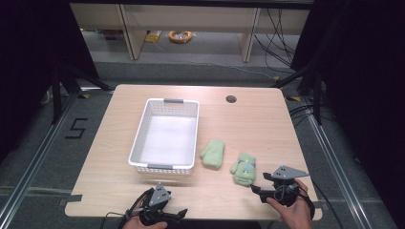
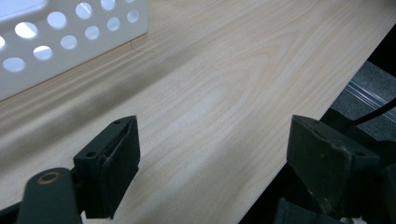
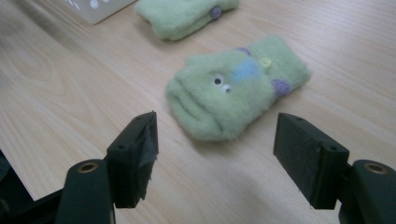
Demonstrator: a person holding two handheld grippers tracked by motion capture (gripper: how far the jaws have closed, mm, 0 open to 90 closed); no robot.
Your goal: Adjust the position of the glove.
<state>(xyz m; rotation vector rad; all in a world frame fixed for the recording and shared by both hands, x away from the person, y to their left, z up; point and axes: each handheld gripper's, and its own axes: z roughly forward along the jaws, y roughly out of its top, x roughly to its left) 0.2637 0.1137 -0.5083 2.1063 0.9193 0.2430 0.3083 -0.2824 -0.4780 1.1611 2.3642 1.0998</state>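
A: High view: your left tool (image 1: 179,213) and right tool (image 1: 256,190) sit at the surface's (image 1: 258,124) near edge, basket (image 1: 165,134) and two green mittens (image 1: 213,153) beyond.

B: Left gripper view: jaws apart, empty, basket corner (image 2: 70,37) ahead.

A: Right gripper view: jaws spread before the googly-eyed mitten (image 3: 236,91), not touching.

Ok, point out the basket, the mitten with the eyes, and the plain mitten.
basket (image 1: 139,133): high view, left rim.
mitten with eyes (image 3: 224,95): right gripper view, middle of palm.
plain mitten (image 1: 213,153): high view, centre.
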